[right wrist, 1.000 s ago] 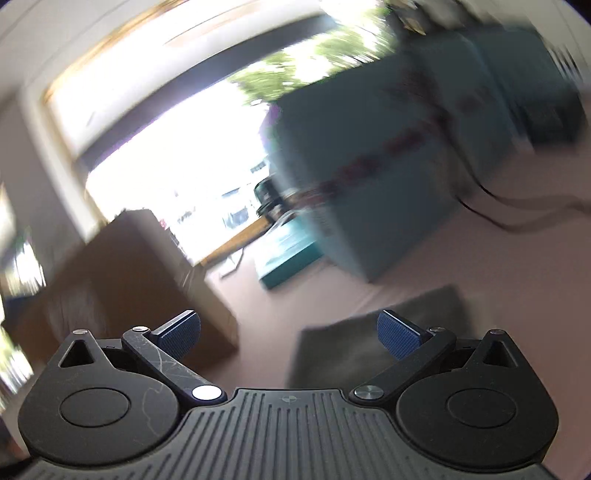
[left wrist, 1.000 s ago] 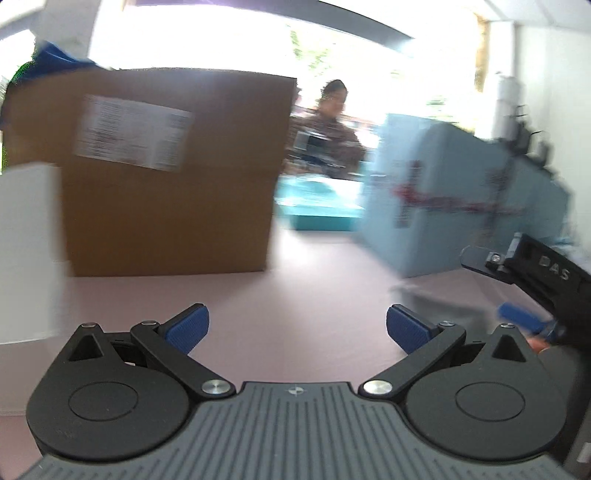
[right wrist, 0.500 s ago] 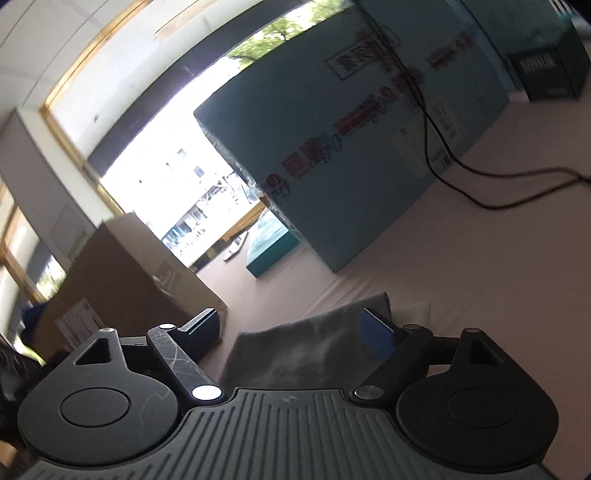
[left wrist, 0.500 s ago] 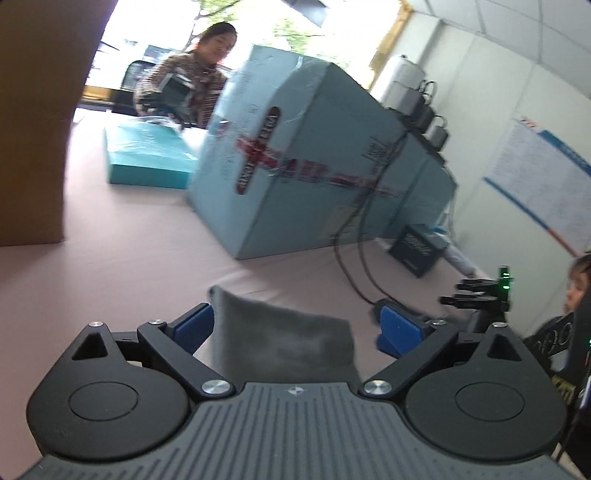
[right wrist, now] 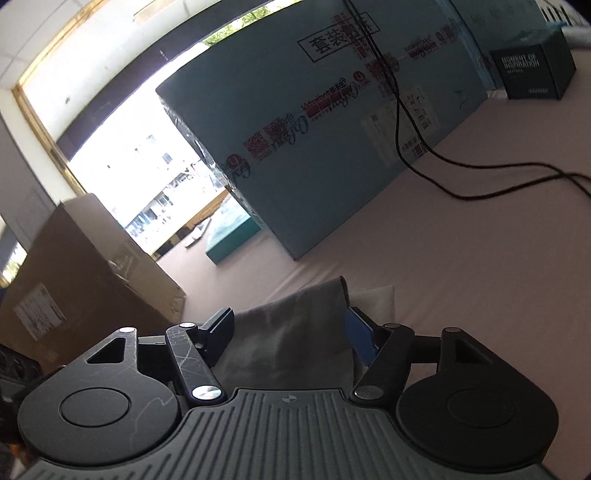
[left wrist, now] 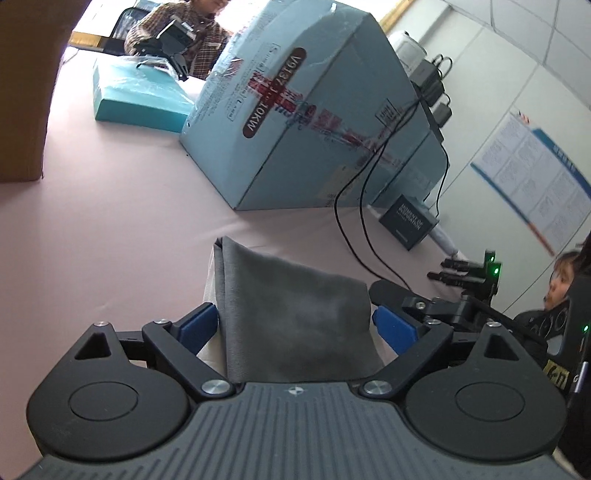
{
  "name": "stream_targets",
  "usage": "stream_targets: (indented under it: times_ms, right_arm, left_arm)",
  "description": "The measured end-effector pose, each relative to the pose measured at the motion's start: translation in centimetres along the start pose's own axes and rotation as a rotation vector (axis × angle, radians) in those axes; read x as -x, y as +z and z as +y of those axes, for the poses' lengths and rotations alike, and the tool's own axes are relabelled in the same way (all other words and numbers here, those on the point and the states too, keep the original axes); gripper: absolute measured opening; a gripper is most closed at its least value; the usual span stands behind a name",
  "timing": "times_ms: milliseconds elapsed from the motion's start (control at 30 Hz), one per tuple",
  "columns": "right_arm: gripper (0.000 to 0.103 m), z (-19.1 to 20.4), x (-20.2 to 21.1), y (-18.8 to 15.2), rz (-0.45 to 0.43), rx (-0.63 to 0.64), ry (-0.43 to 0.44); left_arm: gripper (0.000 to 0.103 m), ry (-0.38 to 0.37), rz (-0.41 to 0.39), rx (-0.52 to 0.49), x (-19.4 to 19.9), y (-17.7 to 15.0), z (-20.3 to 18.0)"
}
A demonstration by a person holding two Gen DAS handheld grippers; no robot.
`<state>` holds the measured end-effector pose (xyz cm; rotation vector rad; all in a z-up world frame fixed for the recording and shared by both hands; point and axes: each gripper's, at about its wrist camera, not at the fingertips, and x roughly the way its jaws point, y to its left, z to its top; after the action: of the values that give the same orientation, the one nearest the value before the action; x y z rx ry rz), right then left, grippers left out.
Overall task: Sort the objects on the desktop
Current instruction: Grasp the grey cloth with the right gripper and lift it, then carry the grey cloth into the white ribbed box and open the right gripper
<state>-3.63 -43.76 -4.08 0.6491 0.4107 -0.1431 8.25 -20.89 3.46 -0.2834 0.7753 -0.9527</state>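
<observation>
A folded grey cloth [left wrist: 291, 317] lies on the pink table [left wrist: 110, 240] over a white sheet [left wrist: 209, 284] that shows at its edge. My left gripper [left wrist: 295, 326] is open, with a blue pad on either side of the cloth. In the right wrist view the same grey cloth [right wrist: 291, 332] fills the gap of my right gripper [right wrist: 291, 334], which is open but narrower, its pads close to the cloth's sides. The white sheet [right wrist: 373, 299] peeks out on the right. One of the right gripper's fingers [left wrist: 391, 290] shows beside the cloth in the left wrist view.
A big light-blue carton [left wrist: 314, 110] stands behind the cloth, with black cables [left wrist: 354, 221] trailing over the table. A brown cardboard box [left wrist: 22, 92] is at the left, a flat teal box [left wrist: 136, 96] behind, a small dark box [left wrist: 406, 225] at the right. A seated person [left wrist: 173, 29] is at the back.
Both grippers have swung from the boxes down to the grey cloth and now straddle it. The right gripper's fingers have narrowed around it.
</observation>
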Motion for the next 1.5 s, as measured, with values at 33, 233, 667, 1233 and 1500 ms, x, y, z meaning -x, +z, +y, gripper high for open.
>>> stream_targets:
  times_ms: [33,233,667,1233,1500]
  right_arm:
    - [0.060,0.1,-0.2,-0.1,0.007,0.010,-0.017]
    - [0.059,-0.5,-1.3,-0.2,0.052,-0.004,-0.079]
    - [0.017,-0.9,-2.0,-0.6,0.092,-0.021,-0.048]
    - [0.009,3.2,2.5,-0.9,-0.084,0.076,0.114]
    - [0.009,14.7,6.5,-3.1,-0.181,0.336,0.262]
  left_arm:
    - [0.092,0.001,0.003,-0.010,-0.1,0.0,-0.1]
    - [0.092,0.011,0.034,-0.006,-1.0,-0.3,0.0]
    - [0.056,0.071,0.008,-0.033,-0.5,-0.3,0.2]
    - [0.008,0.098,-0.108,-0.045,4.7,0.2,-1.8]
    - [0.008,0.165,-0.279,-0.126,17.9,-0.2,-2.3]
